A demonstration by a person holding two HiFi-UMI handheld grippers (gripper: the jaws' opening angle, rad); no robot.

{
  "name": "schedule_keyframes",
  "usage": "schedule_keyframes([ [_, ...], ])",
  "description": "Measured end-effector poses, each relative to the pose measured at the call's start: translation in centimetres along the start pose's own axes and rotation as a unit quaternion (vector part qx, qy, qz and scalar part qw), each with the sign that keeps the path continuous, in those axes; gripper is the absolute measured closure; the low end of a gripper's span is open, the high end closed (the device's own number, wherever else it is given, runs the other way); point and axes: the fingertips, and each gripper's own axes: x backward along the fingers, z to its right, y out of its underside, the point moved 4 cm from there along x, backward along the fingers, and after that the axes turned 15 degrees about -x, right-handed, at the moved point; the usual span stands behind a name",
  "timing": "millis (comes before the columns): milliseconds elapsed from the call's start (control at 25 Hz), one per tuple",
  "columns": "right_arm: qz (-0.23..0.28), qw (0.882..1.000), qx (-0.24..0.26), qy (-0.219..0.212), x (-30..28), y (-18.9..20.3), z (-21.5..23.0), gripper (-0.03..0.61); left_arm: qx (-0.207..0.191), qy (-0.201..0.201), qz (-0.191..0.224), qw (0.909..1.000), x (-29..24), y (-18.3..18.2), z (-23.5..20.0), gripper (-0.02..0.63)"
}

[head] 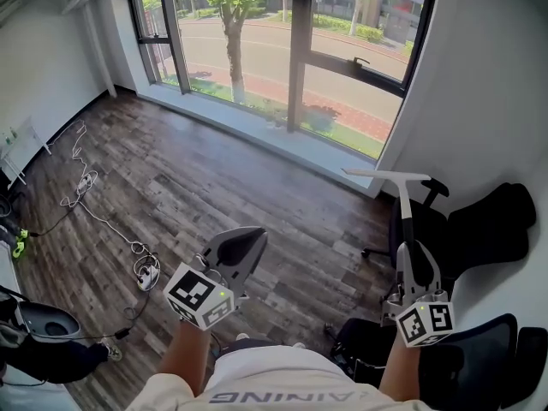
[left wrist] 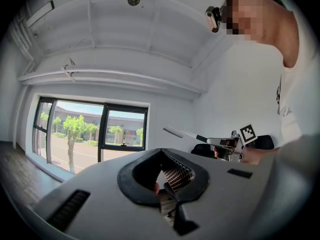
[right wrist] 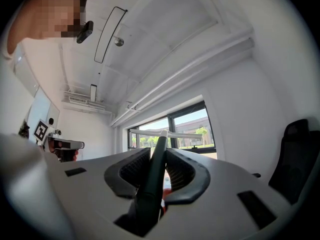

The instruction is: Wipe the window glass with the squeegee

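Right gripper (head: 416, 262) clamps squeegee (head: 404, 197) handle, blade up. Left gripper (head: 236, 248) pressed together, empty. Window (head: 248, 50) well apart; wiping not started.

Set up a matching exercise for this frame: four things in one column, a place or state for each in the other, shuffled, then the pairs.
1. squeegee
2. left gripper
3. white cable
4. black chair

A. lying on the wood floor, left side
B. jaws together, holding nothing
C. beside the right wall
D. clamped by its handle in the right gripper

Pairs: 1-D, 2-B, 3-A, 4-C.
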Motion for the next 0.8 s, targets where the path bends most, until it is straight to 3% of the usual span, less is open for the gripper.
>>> schedule_keyframes([
  [440, -0.001, 0.999, -0.05, -0.01, -0.4, 0.9, 6.5, 0.479, -0.006, -0.016, -0.035, 0.9992, -3.7, 0.4, 3.3, 0.597],
  [800, -0.008, 0.999, -0.035, 0.02, -5.4, 2.1, 9.2, 0.479, 0.009, 0.007, -0.024, 0.9997, -9.2, 3.7, -0.8, 0.597],
])
